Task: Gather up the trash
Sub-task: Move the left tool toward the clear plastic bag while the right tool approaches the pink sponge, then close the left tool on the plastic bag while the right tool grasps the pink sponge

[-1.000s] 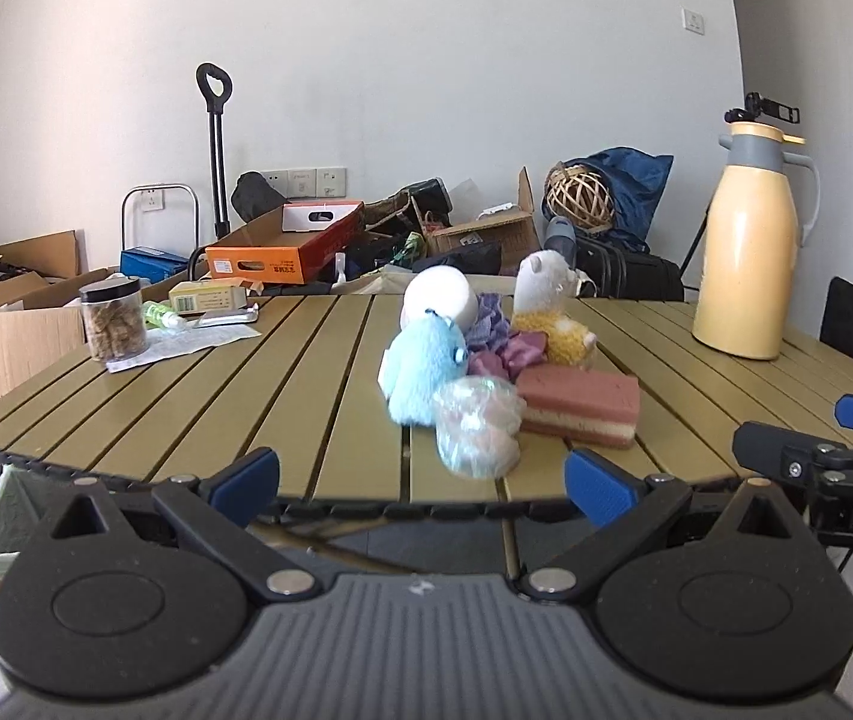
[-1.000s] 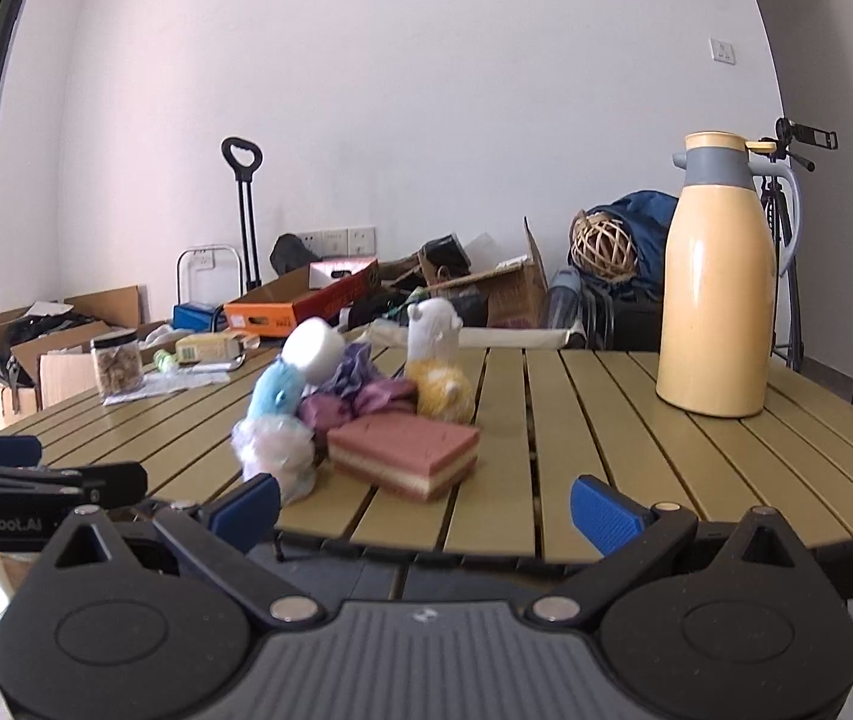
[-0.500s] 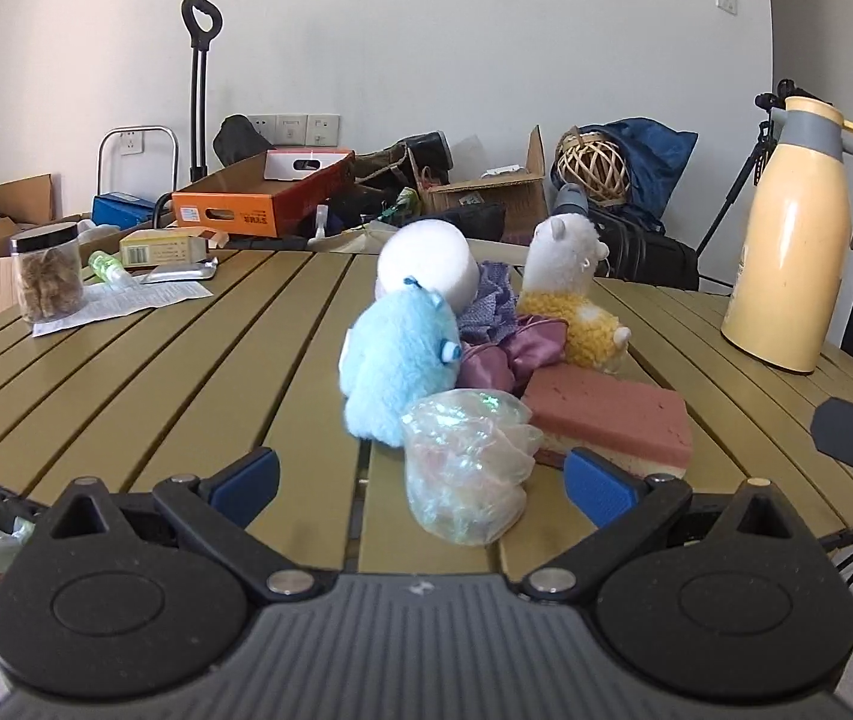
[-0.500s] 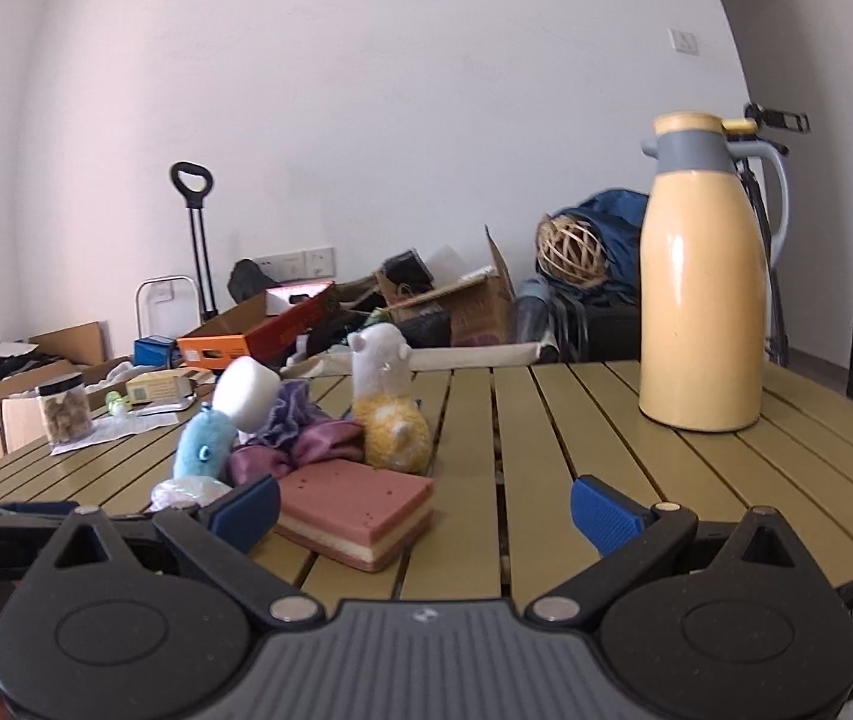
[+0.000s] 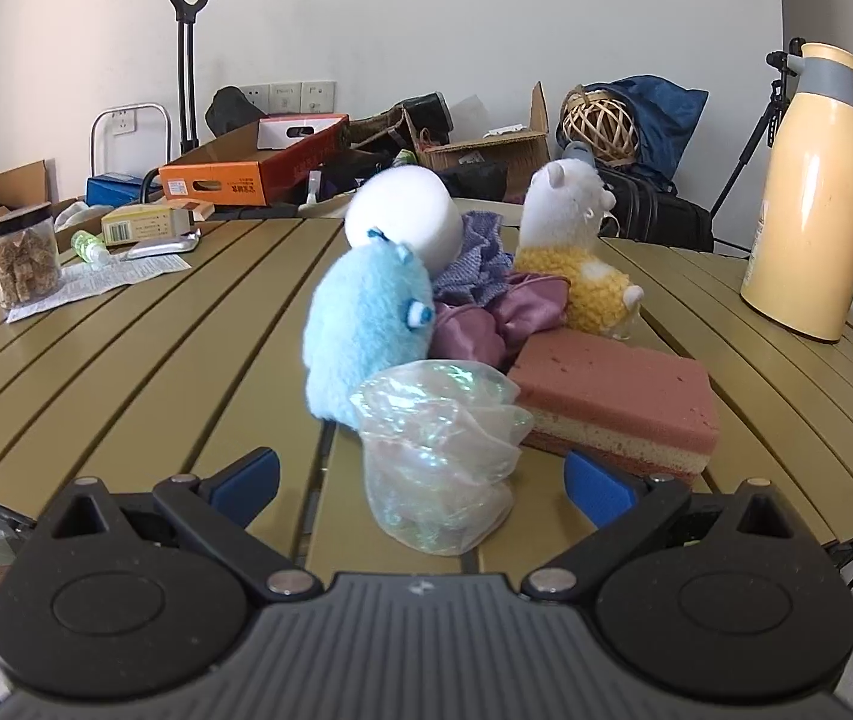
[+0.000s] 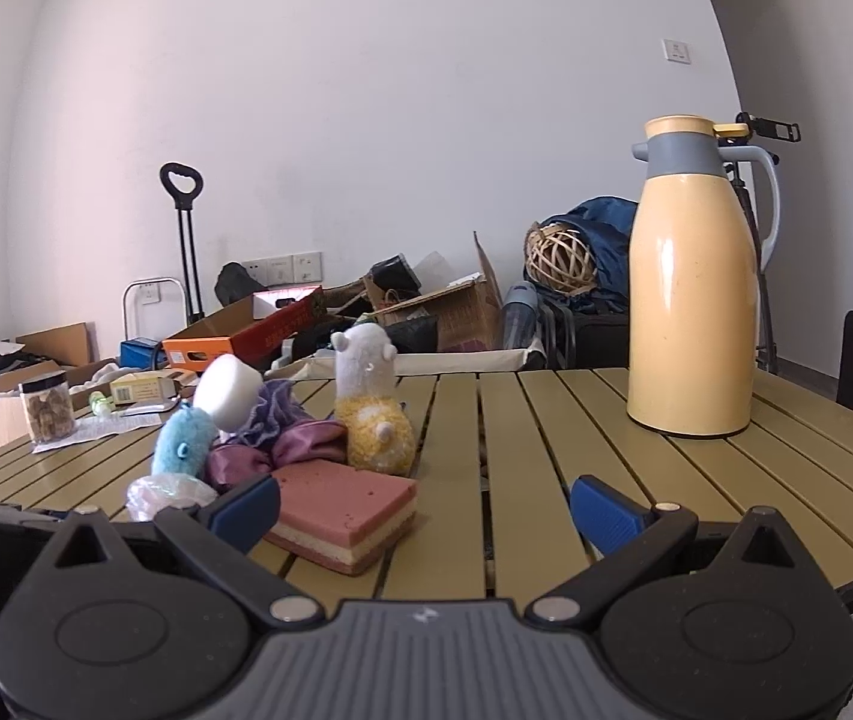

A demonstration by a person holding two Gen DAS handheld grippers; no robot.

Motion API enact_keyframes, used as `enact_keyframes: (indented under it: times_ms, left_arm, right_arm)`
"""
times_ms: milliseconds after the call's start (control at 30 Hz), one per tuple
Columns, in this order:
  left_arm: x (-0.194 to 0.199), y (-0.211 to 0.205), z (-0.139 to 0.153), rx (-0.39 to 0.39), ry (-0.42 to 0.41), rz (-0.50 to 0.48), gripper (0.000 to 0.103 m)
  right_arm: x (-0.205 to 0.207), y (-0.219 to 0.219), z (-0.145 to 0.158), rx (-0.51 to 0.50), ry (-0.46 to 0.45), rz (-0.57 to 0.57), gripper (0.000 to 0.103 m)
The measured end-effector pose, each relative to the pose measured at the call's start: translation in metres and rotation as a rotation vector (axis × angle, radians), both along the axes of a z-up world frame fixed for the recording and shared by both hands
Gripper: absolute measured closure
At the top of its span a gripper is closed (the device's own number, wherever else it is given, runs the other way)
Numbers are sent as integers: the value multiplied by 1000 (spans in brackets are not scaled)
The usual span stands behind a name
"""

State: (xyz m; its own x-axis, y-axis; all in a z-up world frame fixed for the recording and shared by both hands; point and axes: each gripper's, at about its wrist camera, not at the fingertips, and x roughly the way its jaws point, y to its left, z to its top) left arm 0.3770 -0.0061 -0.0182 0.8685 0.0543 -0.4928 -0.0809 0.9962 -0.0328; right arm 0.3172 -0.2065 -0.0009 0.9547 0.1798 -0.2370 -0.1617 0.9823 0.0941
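A crumpled clear iridescent plastic bag lies near the front edge of the slatted wooden table, in front of a blue plush toy. My left gripper is open, its blue fingertips on either side of the bag, not touching. In the right wrist view the bag lies left of my right gripper, which is open and empty in front of a pink sponge.
A white-and-yellow plush, white foam cylinder, purple cloths and the pink sponge crowd behind the bag. A yellow thermos stands at the right; a jar and papers at the left. Boxes clutter the floor behind.
Both grippers have moved forward toward the table. The plastic bag now lies between the left fingertips. The right gripper has drawn closer to the sponge.
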Motion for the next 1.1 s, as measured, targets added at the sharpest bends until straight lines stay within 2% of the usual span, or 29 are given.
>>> enact_keyframes:
  times_ms: [167,300,467,500,533,600,700,1100]
  left_arm:
    - [8,-1,-5,-17,27,17,2]
    - [10,-2,-6,-13,30,30,13]
    - [9,-1,-6,-12,20,47,30]
    - [8,0,-6,-11,16,48,35]
    - [8,0,-5,-15,12,41,45]
    - [7,1,-4,-26,9,26,56]
    - [5,1,-4,-14,2,20,62]
    - [-16,21,13,-43,-69,9,63]
  right_arm:
    - [2,-5,-2,-2,3,-23,0]
    - [4,-9,-5,-8,8,-43,0]
    - [8,-11,-10,-8,22,-60,0]
    - [9,-11,-11,-8,24,-61,0]
    - [9,-11,-11,-8,25,-62,0]
    - [10,-10,-11,-10,29,-62,0]
    - [13,-7,-12,-14,35,-62,0]
    - [31,23,-13,-29,54,-30,0]
